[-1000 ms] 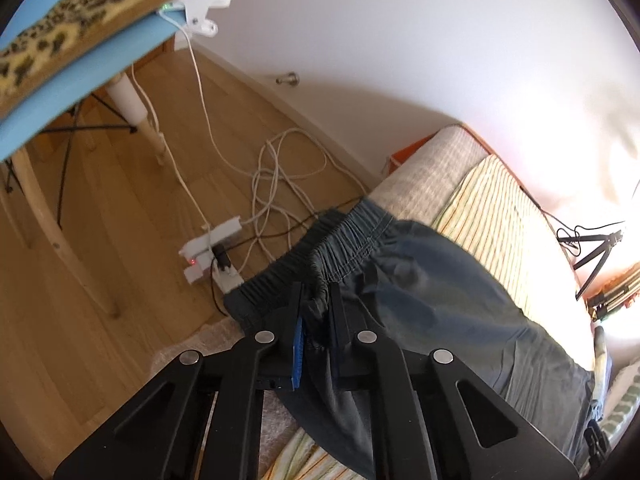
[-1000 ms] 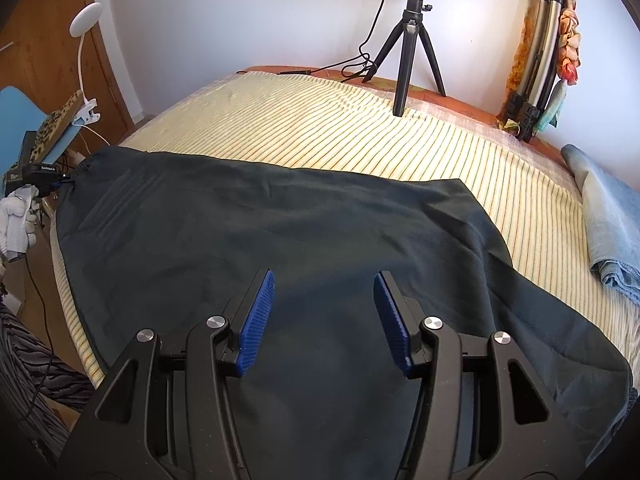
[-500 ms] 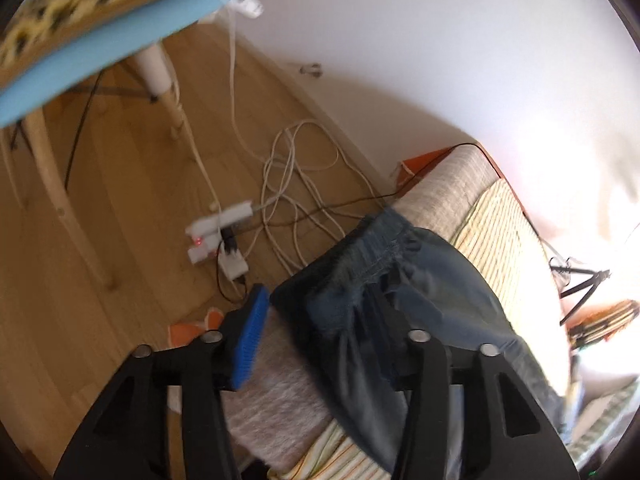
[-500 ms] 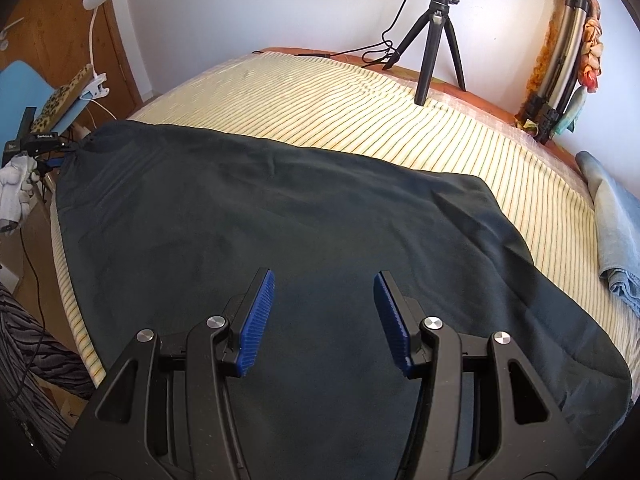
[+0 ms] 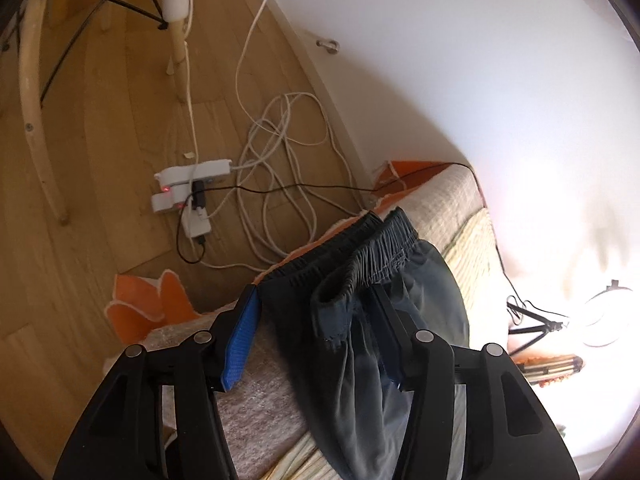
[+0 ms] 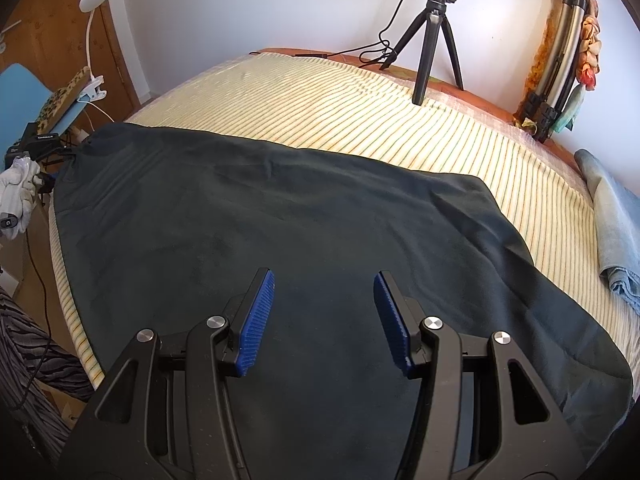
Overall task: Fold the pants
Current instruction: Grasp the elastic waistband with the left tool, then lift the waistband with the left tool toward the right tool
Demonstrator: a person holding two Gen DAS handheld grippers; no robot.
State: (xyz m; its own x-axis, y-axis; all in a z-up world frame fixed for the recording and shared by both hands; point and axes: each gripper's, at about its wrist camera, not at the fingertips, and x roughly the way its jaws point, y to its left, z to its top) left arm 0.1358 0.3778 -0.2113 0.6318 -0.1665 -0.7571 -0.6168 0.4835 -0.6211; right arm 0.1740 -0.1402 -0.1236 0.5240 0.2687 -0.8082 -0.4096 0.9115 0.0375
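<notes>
STEP: pants [image 6: 304, 216] laid flat on bed [image 6: 360, 112] | left gripper [image 5: 316, 336] closing around waistband [image 5: 360, 248] (not clamped) | right gripper [image 6: 324, 316] apart, empty | NEXT: I pinch the waistband firmly.

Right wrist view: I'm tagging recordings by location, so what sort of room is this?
Likely a bedroom: dark pants lie on a bed with a striped sheet, and a clip-on lamp stands beside it.

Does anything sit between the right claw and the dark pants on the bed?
Nothing visible. The right claw hangs open directly over the pants, with only bare dark fabric between and ahead of its fingers.
</notes>
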